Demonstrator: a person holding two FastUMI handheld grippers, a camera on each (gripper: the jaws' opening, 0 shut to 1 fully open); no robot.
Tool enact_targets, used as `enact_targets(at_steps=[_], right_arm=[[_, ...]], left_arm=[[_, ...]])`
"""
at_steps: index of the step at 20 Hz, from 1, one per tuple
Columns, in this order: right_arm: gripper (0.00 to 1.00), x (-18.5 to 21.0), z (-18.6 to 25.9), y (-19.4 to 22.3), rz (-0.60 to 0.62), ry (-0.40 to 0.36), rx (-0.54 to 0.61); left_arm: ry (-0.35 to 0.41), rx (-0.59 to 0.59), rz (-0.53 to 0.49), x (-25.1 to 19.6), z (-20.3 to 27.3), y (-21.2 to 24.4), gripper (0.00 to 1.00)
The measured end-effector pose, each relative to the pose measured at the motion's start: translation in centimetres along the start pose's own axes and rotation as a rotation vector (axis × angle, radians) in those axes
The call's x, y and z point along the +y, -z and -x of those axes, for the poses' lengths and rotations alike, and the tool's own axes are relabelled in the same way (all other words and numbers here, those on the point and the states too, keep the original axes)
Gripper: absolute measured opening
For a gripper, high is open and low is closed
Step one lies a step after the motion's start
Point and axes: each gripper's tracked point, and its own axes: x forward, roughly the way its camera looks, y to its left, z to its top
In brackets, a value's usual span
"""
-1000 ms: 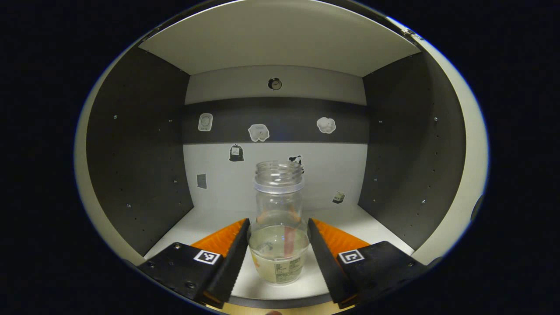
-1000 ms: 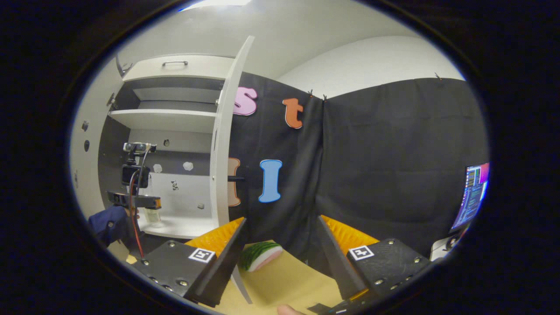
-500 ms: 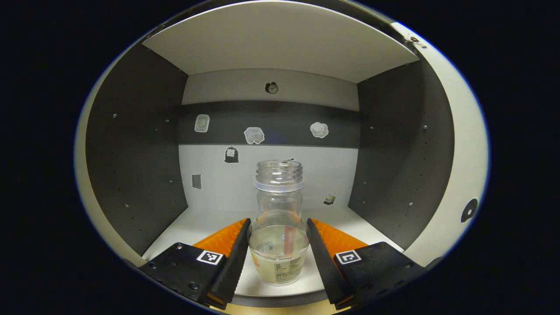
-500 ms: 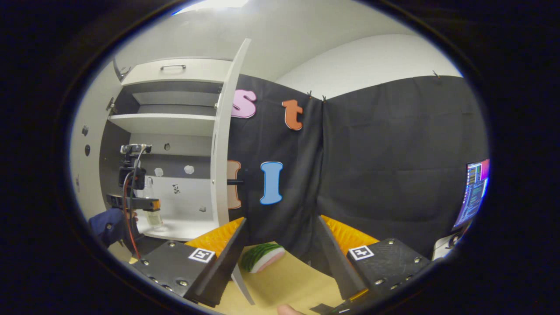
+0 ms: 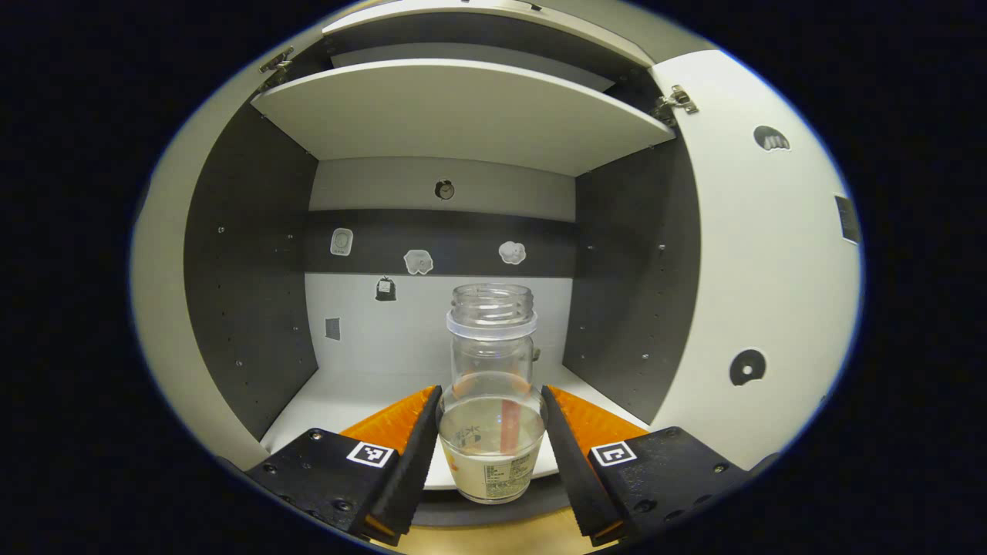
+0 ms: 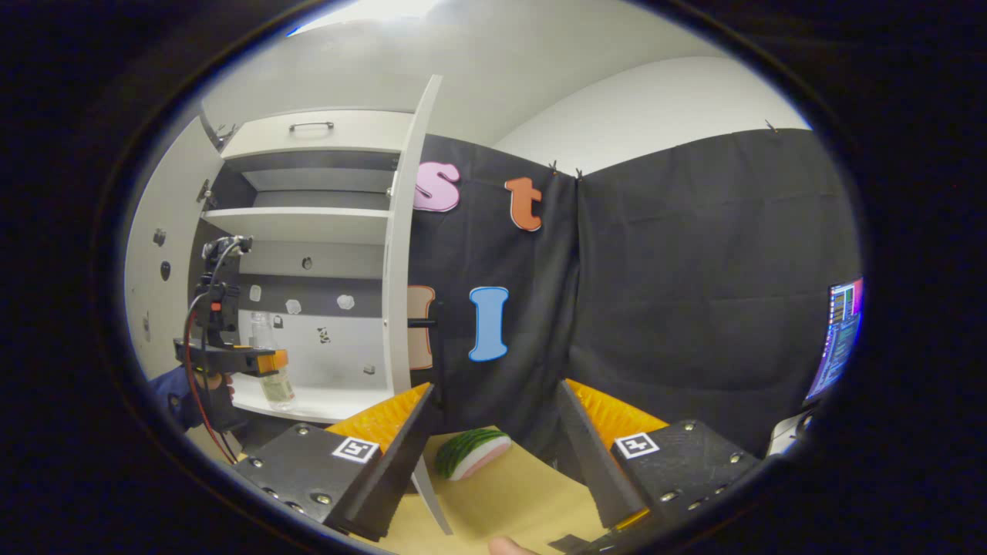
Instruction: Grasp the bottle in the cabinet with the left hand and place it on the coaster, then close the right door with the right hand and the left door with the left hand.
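Observation:
A clear, uncapped bottle [image 5: 492, 401] with pale liquid in its lower part is clamped between both fingers of my left gripper [image 5: 491, 443], just above the front edge of the cabinet's lower shelf [image 5: 362, 393]. In the right gripper view the same bottle [image 6: 274, 381] hangs in the left gripper [image 6: 262, 361] at the cabinet's opening, a hand below it. My right gripper [image 6: 493, 435] stands open over the tan table, nothing between its fingers. The right door [image 6: 402, 270] and left door [image 6: 154, 301] are both swung open. A green and pink watermelon-slice piece [image 6: 472, 453] lies on the table.
An upper shelf [image 5: 463, 116] spans the cabinet above the bottle, and the open doors [image 5: 763, 308] flank the opening. The tan table [image 6: 517, 501] runs below the cabinet. A lit monitor [image 6: 839, 339] stands at the far right.
My left gripper has drawn back out of the cabinet with the bottle in it, so the upper shelf and both doors now show. The right gripper has barely shifted.

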Motion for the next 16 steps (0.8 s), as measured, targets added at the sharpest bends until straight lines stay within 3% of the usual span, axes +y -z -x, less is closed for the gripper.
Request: enact_targets(at_steps=[7, 16], right_arm=[[0.95, 0.2, 0.6, -0.8, 0.000, -0.045, -0.023], [0.93, 1.0, 0.5, -2.1, -0.002, -0.108, -0.054]], left_arm=[[0.099, 0.027, -0.009, -2.6, 6.0, 2.8, 0.78], [0.147, 0.160, 0.033, -3.6, 11.8, 10.9, 0.78]])
